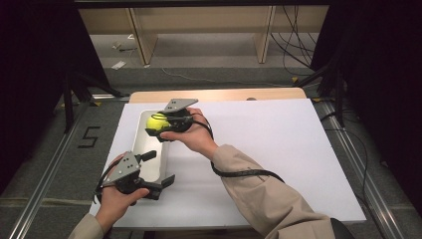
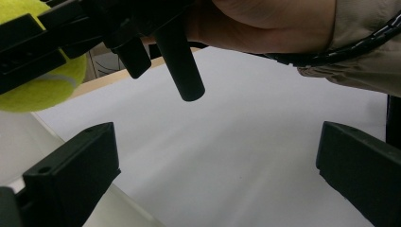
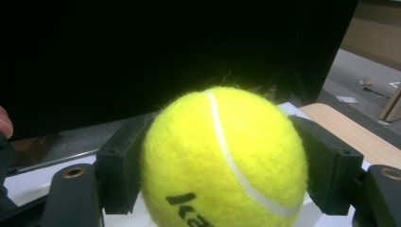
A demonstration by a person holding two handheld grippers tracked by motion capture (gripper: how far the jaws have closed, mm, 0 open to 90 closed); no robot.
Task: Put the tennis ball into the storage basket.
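A yellow tennis ball (image 1: 156, 121) hangs above the far end of a white oblong tray (image 1: 141, 149), and my right gripper (image 1: 160, 124) is shut on it. In the right gripper view the ball (image 3: 222, 156) sits squeezed between both black pads (image 3: 120, 170), its white seam and black lettering facing the camera. My left gripper (image 1: 158, 168) rests by the tray's near end with its jaws wide apart and nothing between them. The left gripper view shows the ball (image 2: 45, 90) at upper left, the right hand above, and white sheet between the open left gripper (image 2: 215, 170) jaws.
A white sheet (image 1: 268, 149) covers the table; the wooden tabletop (image 1: 219, 94) shows at its far edge. The right gripper's cable (image 1: 244, 174) lies across the sleeve. Metal rails flank the table, with a "5" mark (image 1: 88, 137) on the floor at left.
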